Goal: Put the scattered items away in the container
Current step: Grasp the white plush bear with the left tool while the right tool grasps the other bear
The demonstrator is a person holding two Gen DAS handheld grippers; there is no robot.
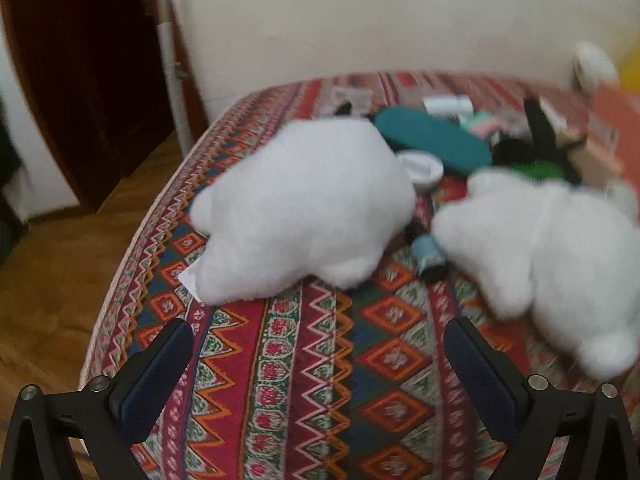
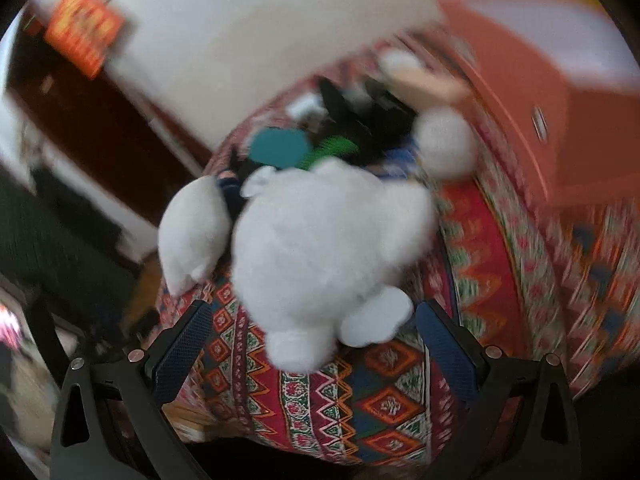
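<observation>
Left gripper point(image 1: 320, 360): jaws spread wide, empty, over patterned cloth point(image 1: 312, 392) | Right gripper point(image 2: 314, 336): jaws apart, flanking a white plush toy's point(image 2: 332, 236) feet, contact unclear | Second white plush point(image 1: 304, 208): 12 o'clock of left gripper | Orange container point(image 2: 532, 92): 2 o'clock, blurred | Teal oval item point(image 1: 432, 140), white lid point(image 1: 424, 168): clutter beyond plush

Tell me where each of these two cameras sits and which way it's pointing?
Left wrist: sits on the left tool, looks forward over the patterned cloth at a white plush toy; both open fingers show.
Right wrist: sits on the right tool, tilted, looks down at a second white plush beside the orange container; both open fingers show.
Shared: both plush toys, the teal oval item, the cloth, the container.
</observation>
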